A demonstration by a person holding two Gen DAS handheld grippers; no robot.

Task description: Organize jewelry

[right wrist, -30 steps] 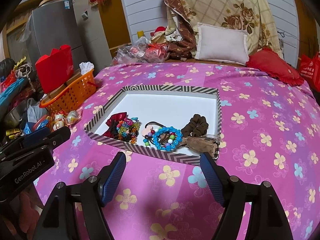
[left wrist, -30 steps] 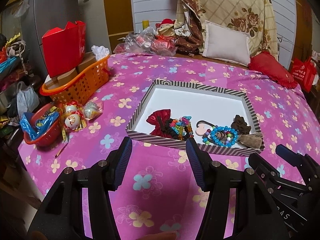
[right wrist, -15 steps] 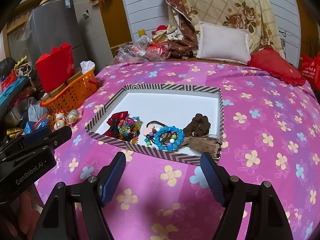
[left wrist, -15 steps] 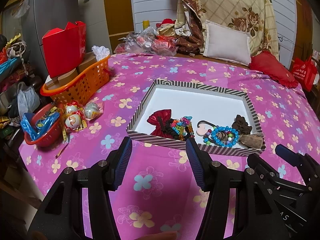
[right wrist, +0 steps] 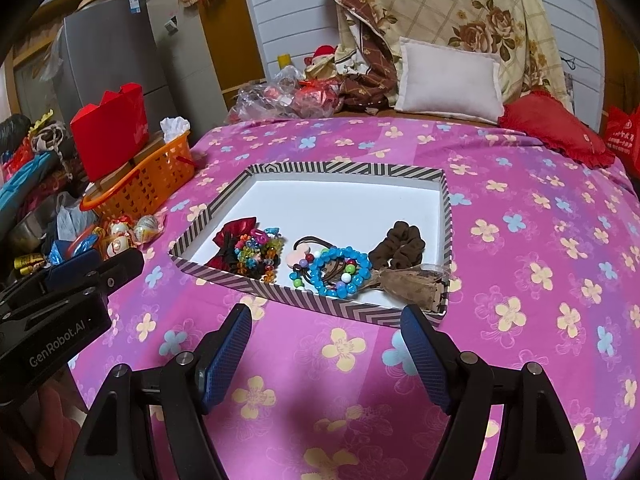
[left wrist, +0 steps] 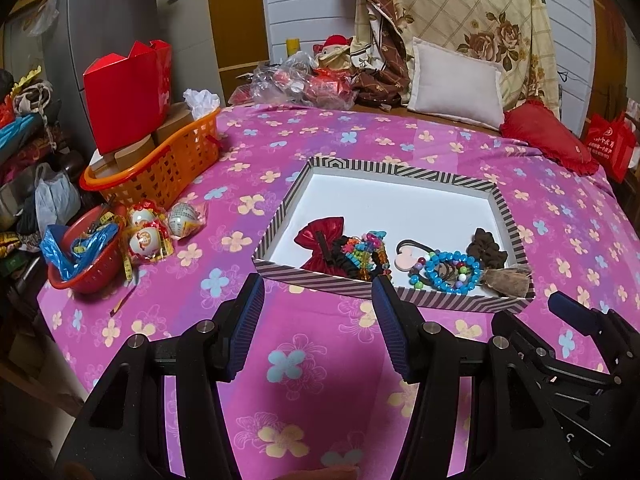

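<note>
Both tongs are wide and hold nothing: my left tongs (left wrist: 318, 304) hang over the flowered bedspread (left wrist: 280, 152) just short of the striped tray's (left wrist: 400, 168) near rim, and my right tongs (right wrist: 326, 338) sit the same way, a little further along that rim toward its right corner. All the jewelry lies straight ahead of both, in one row hugging the near wall of the tray, while the far part of its white floor is bare.

From the left corner the row runs: red bow (left wrist: 320, 236), multicoloured bead tangle (left wrist: 366, 250), pink hair tie (right wrist: 306, 250), blue bead bracelet (right wrist: 340, 266), brown scrunchie (right wrist: 400, 244), and a brownish clip-like piece (right wrist: 412, 282) against the near right corner. The row's long axis follows the near rim, so it lies across my line of reach. I judge my left tongs nearer the bow and the tangle, my right nearer the bracelet and the brownish piece.

Hard to read: the near wall cuts off the lower edges of the bow and beads, the bracelet overlaps the hair tie and some dark elastics so I can't tell how many strands are knotted there, and the brownish piece is too vague to name surely
</note>
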